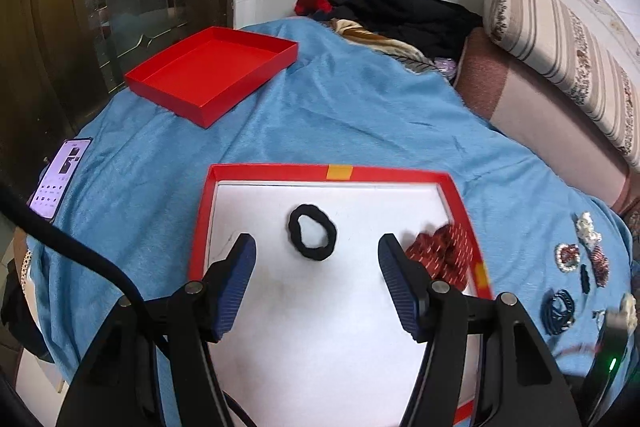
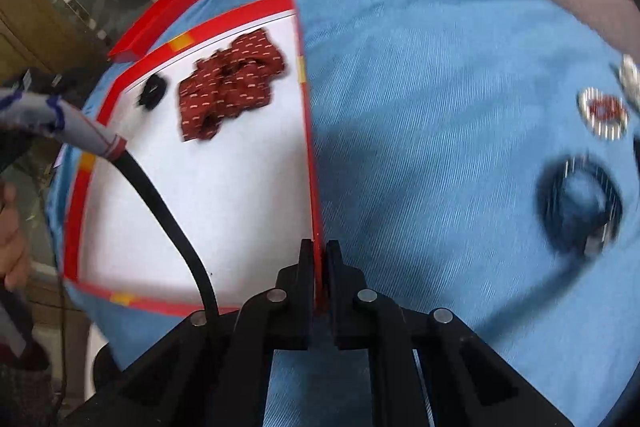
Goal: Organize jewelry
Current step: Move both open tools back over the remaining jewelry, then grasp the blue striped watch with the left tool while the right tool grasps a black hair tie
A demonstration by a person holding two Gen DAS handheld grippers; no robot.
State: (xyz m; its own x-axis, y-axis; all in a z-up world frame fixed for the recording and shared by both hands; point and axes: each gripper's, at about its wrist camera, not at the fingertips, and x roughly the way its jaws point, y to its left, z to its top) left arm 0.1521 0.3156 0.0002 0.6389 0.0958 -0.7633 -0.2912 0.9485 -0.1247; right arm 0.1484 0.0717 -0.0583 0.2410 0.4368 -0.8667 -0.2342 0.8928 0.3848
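My right gripper (image 2: 319, 267) pinching thin wall of red box (image 2: 316, 195) on blue blanket (image 2: 420, 107). My left gripper (image 1: 316, 255) spread, empty, above black hair tie (image 1: 312, 231) inside. Tie probably soft, light; grab across band. Cardboard wall likely flexes.

**Free room around the red box**

Inside the red box (image 1: 460, 199) the white floor is mostly bare; only the black hair tie (image 1: 312, 237) and the red scrunchie (image 1: 440, 255) lie in its far part. The right gripper (image 2: 319, 267) clamps its right wall. Between this box and the red lid (image 1: 212, 75) the blue blanket (image 1: 340, 115) is free. A black cable (image 2: 168, 211) crosses the box's left side.
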